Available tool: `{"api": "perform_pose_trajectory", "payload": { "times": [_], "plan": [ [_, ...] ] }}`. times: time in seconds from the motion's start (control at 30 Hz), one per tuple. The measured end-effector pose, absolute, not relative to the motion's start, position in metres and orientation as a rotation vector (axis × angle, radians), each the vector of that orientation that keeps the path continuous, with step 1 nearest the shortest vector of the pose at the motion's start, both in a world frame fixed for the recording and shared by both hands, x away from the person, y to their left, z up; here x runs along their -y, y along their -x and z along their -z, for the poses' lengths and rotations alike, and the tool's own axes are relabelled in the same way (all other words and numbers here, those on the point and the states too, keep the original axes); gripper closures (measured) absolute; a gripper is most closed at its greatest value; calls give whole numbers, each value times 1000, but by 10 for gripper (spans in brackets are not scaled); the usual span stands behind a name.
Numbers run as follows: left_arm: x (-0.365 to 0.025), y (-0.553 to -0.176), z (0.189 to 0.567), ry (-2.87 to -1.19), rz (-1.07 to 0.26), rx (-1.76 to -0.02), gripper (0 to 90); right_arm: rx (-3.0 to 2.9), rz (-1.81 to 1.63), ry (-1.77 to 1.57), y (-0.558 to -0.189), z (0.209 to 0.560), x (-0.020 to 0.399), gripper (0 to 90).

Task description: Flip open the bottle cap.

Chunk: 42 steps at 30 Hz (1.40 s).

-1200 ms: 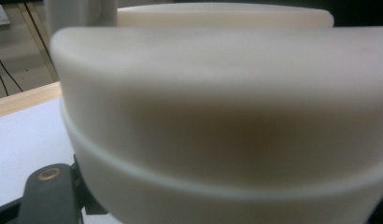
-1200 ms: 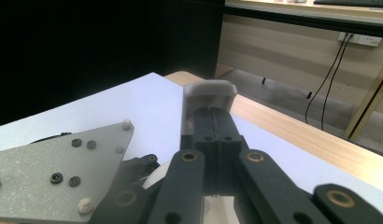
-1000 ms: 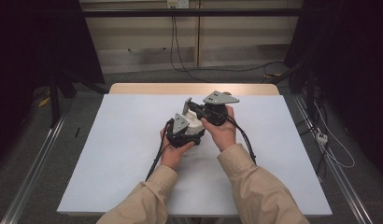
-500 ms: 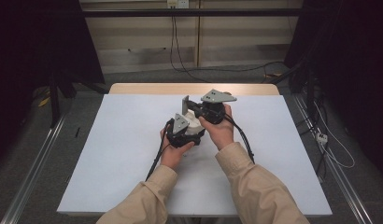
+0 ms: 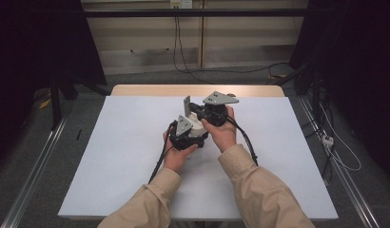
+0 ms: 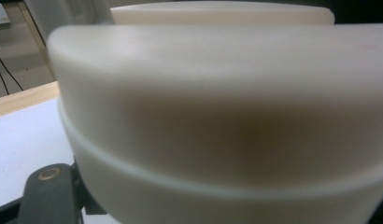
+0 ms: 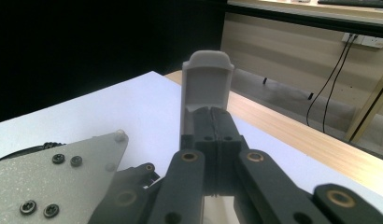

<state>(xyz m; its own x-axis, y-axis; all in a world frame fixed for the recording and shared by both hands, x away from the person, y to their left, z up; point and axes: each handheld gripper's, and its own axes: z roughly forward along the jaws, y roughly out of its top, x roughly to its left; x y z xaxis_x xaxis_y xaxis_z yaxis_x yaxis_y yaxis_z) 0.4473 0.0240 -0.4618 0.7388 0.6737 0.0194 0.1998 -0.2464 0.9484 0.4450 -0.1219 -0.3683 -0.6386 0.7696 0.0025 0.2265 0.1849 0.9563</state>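
At the middle of the table a person's hands hold both grippers close together. My left gripper [image 5: 192,134] is shut on a cream-white rounded case [image 5: 199,127]. In the left gripper view that case [image 6: 217,116] sits right up against the camera, with a seam line round it and one dark finger [image 6: 47,196] beside it at lower left. My right gripper [image 5: 192,107] points left, with its jaws pressed together on the lower edge of a small grey rounded-top cover [image 5: 187,104]. The cover [image 7: 206,84] stands upright at the jaw tips [image 7: 213,122].
The white table top [image 5: 112,156] has a wooden strip [image 5: 150,90] along its far edge. Cables [image 5: 160,156] trail from both grippers toward the person. Dark curtains stand on both sides, with floor cables [image 5: 336,147] at the right. The left gripper's grey plate [image 7: 54,182] lies near the right jaws.
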Motion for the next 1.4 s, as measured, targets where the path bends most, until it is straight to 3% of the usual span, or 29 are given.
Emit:
{"api": "perform_pose_trajectory", "payload": {
  "times": [1.4],
  "plan": [
    [-24,-448,462,-1809,-520,-685,186,-1999,-1456,-913,-454,374,114,900]
  ]
}}
